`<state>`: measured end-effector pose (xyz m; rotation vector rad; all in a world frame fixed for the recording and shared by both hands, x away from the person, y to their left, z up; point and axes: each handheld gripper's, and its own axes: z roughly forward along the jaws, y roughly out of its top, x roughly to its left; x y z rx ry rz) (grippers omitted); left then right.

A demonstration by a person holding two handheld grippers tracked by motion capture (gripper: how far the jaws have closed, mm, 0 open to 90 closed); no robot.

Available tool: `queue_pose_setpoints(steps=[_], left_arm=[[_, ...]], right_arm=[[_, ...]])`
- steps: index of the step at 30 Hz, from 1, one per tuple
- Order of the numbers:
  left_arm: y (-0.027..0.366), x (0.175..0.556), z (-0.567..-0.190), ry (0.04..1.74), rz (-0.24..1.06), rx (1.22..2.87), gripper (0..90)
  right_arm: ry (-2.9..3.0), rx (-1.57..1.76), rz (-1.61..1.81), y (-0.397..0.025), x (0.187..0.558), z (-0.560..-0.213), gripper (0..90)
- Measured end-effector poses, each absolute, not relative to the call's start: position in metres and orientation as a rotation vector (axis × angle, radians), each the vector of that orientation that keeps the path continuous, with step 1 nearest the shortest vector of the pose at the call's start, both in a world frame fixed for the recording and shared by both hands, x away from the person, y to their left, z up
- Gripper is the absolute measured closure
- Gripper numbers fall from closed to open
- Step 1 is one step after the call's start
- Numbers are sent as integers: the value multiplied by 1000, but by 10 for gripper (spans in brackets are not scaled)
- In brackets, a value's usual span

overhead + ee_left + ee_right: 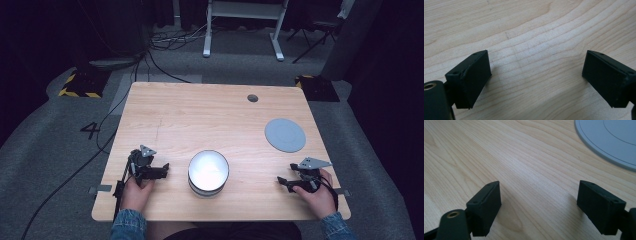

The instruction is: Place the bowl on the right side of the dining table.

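Observation:
A white bowl-like container (208, 172) with a dark lower band stands near the table's front edge, between my two hands. My left gripper (164, 169) lies on the wood just left of it, open, its jaws (536, 75) wide apart over bare wood. Off to the right, my right gripper (282, 181) rests by the front right corner, also open; nothing sits between its jaws (539, 202). A flat grey round disc (285, 135) lies on the table beyond the right gripper, and its edge (609, 137) appears at the top right of the right gripper view.
The light wooden table (200, 115) has a small dark round hole (252, 98) near its far edge. Cables (100, 130) run over the grey floor at the left. A white desk frame (242, 25) stands behind the table.

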<state>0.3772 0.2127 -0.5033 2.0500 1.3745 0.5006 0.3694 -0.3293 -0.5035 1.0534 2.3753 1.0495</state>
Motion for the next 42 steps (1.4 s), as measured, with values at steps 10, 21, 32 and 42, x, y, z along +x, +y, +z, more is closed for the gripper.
queue_pose_setpoints(steps=[10, 21, 32, 42], left_arm=[[213, 377, -503, 1374, 498, 2051, 83], [213, 377, -503, 1374, 499, 2052, 83], [212, 377, -504, 1380, 501, 2044, 81], [212, 378, -504, 1382, 500, 2044, 77]], right_arm=[[2387, 1071, 1093, -321, 367, -478, 300], [2526, 1012, 1070, -288, 368, -444, 320], [2543, 857, 1174, -243, 385, -417, 320], [2582, 763, 1224, -211, 390, -395, 334]])
